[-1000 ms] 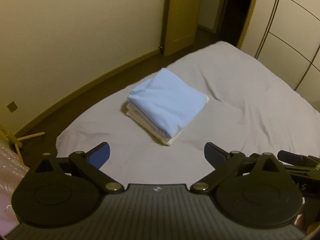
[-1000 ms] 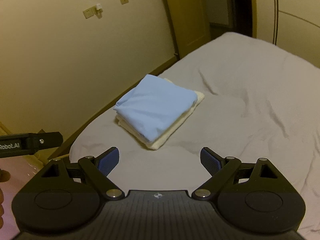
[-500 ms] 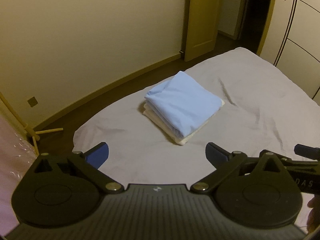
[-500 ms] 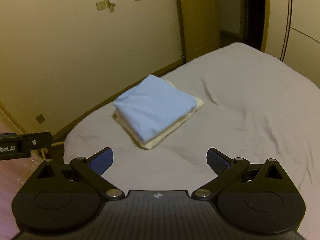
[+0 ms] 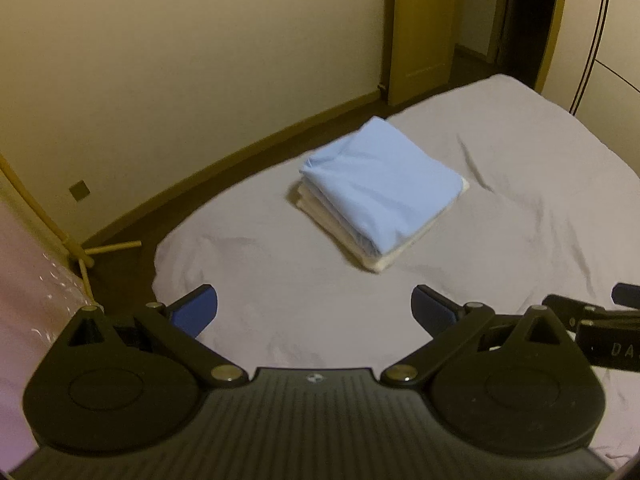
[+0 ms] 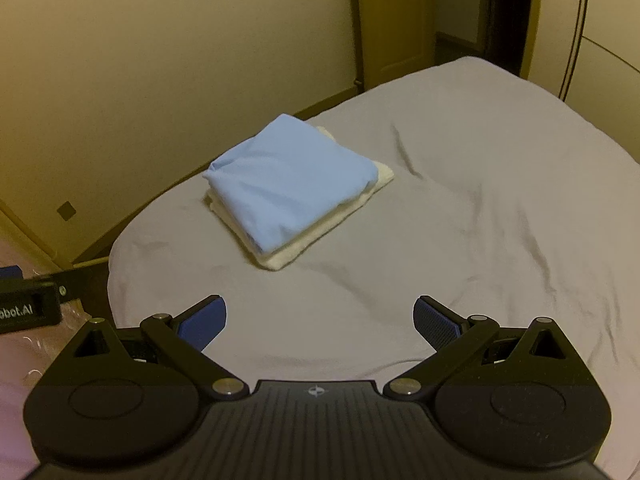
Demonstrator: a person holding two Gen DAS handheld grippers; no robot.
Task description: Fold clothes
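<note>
A grey bed (image 5: 500,208) is filling most of both views, its sheet lying rumpled with soft creases toward the right, while a cream wall (image 5: 180,80) and a wooden door (image 5: 420,32) are standing beyond it. Near the bed's left edge a stack of folded clothes (image 6: 296,196) is sitting square and tidy: a light blue garment (image 5: 384,184) is lying on top, and a cream garment (image 5: 380,262) is showing beneath it along the near edges and at one far corner. The left gripper (image 5: 314,312) is hovering above the bare sheet, well short of the stack, with its blue-padded jaws spread wide and gripping nothing; the right gripper (image 6: 320,318) is hanging just beside it in the same way, jaws apart and empty. At the left margin something pale pink and shiny (image 5: 28,300) is showing, too blurred to name. Judging from this, the folding of these pieces is looking finished, and the person is standing between items rather than working cloth. The next move is probably calling for another garment to be found and brought onto the open sheet in front of the stack, though no unfolded clothing is showing in either view.
</note>
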